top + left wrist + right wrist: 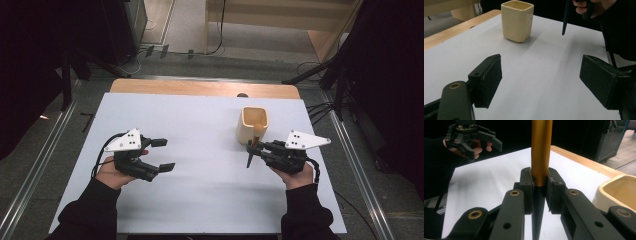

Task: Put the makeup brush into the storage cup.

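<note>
Clenched on our pen [541, 152] at frame centre, our right gripper [539, 185] holds it beside the cup [619, 191]; our left gripper [540, 82] hangs released over the tabletop [544, 65].

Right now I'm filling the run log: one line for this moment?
right gripper shut on pen | cup beside | left gripper open

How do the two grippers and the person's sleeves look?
Both the left gripper and the right gripper are black, with flat rectangular fingers, brass-coloured pivots and a grey three-cornered plate on top. Black cables trail from them. The sleeves are black.
</note>
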Motion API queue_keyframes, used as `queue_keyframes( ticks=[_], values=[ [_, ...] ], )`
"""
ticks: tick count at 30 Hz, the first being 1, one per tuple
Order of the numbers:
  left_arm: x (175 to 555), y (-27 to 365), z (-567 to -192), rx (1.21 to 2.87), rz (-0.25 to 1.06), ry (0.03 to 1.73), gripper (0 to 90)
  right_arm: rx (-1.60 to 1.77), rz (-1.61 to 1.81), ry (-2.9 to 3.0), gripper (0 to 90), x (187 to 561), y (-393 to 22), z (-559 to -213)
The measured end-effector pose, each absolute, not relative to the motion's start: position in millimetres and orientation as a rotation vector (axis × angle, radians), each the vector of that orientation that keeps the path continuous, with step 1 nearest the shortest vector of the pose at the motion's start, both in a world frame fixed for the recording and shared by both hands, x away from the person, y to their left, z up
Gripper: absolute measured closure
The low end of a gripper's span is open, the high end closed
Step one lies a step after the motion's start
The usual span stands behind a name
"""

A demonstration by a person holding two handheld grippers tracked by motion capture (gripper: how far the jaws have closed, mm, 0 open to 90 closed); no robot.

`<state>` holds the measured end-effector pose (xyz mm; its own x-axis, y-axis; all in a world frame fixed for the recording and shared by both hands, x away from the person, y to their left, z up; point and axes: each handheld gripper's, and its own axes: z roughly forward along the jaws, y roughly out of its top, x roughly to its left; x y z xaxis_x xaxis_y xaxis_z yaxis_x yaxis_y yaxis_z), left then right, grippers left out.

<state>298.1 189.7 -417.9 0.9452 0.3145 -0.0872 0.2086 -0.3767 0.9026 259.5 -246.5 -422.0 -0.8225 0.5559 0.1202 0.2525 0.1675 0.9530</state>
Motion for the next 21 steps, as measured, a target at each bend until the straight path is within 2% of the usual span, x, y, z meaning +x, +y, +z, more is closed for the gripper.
queue_keyframes(
  ticks=[7,21],
  values=[
    [298,190,-419,1.974,0.115,0.372,18.4,0.82,1.676,2.168,78.6,264,-251,-420],
    [299,192,-421,1.969,0.116,0.385,18.4,0.834,1.668,2.106,78.6,279,-259,-392]
  ],
)
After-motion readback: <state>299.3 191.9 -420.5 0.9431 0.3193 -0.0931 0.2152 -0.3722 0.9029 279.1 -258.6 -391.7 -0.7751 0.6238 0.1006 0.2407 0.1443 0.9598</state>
